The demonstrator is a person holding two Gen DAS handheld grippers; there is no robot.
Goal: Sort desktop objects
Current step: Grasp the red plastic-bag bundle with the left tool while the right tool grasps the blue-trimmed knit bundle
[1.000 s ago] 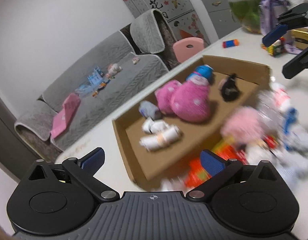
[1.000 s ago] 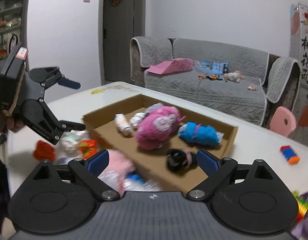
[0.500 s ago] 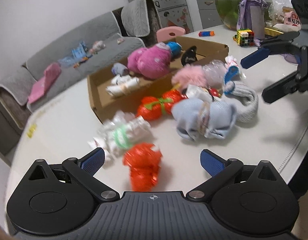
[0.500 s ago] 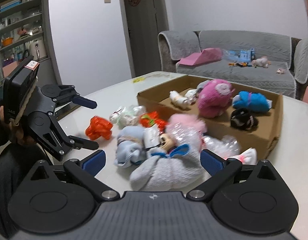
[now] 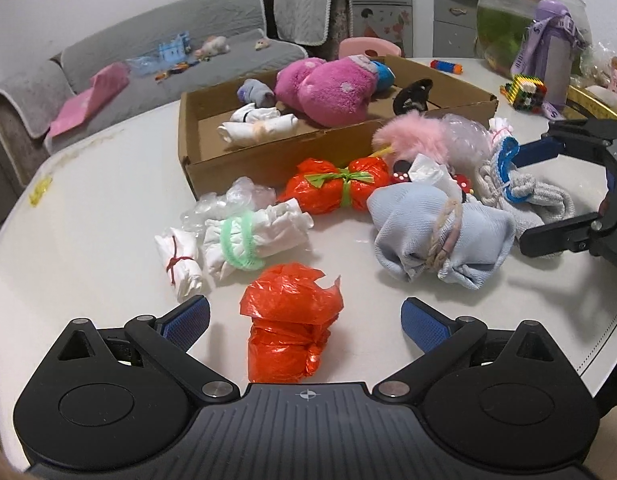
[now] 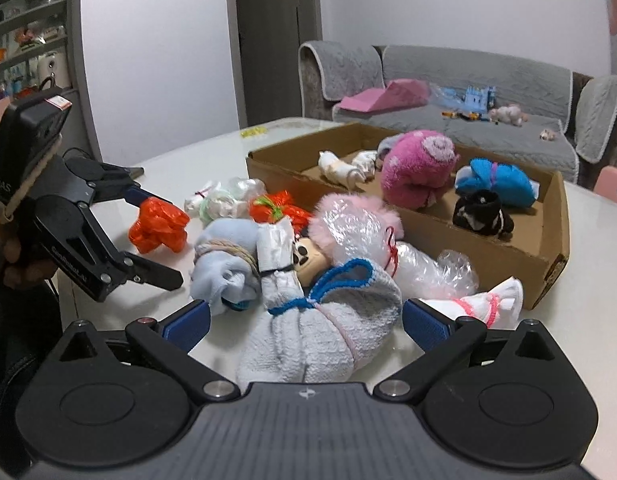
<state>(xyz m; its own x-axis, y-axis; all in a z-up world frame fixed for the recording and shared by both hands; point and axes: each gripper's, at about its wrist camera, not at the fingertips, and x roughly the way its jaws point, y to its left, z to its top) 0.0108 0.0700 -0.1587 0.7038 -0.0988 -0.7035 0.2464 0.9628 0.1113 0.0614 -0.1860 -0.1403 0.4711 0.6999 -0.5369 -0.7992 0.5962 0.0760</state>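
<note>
I hold my left gripper (image 5: 304,320) spread wide around the orange bag bundle (image 5: 292,324) and my right gripper (image 6: 304,320) unclenched around the grey towel bundle (image 6: 320,328), both untouched, ready to sort into the cardboard box (image 5: 268,160).

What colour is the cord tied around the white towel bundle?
Blue, on the white towel bundle; the right wrist view shows it best.

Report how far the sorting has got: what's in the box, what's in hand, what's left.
Done: pink plush, blue bundle, black item and white rolls lie in the cardboard box. In hand: nothing; left gripper straddles the orange bag, right gripper the grey towel bundle, both open. Left: the pile beside the box.
</note>
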